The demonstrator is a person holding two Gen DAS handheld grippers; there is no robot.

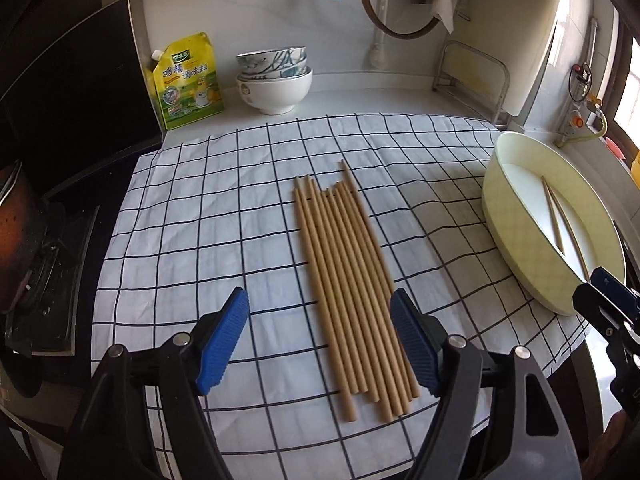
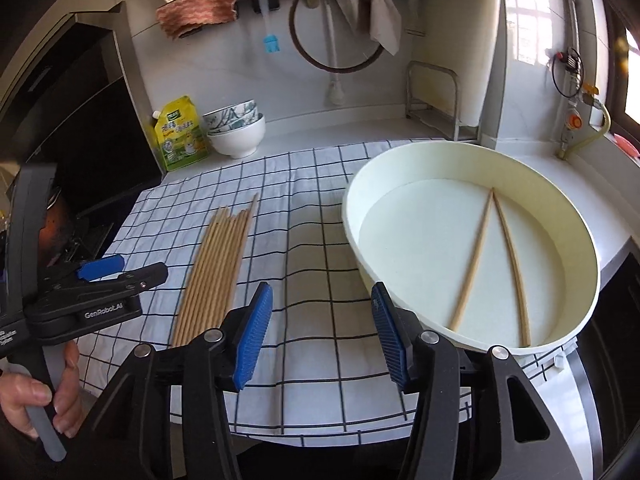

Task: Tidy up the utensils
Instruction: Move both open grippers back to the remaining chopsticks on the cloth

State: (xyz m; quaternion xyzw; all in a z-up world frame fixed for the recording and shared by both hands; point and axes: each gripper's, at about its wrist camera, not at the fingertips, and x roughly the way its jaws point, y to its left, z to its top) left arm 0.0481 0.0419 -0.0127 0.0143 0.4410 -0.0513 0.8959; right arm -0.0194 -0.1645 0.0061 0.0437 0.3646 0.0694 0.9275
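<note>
A checked cloth point(image 1: 224, 216) covered the worktop point(image 1: 360, 96), and a row of wooden chopsticks point(image 1: 348, 280) lay side by side near the cloth's middle, their thin tips toward the back wall. At the cloth's right edge sat a shallow cream oval basin point(image 2: 576, 248), and two more chopsticks point(image 2: 474, 260) lay loose on its floor, tips nearly meeting at the far end and splayed apart toward the near rim.

The left gripper point(image 1: 320, 344) hung over the near ends of the row with its blue-padded jaws spread wide and nothing pinched; the bundle showed between them in the left wrist view, apart from both pads. The right gripper point(image 2: 320, 336) stood between the row and the basin's near rim, its jaws likewise parted and empty. A hand point(image 2: 36, 396) gripped the left gripper's handle at the near left.

Toward the worktop's back left corner stood a yellow-green refill pouch point(image 1: 190, 84) and, just beside it, stacked bowls point(image 1: 274, 80)
</note>
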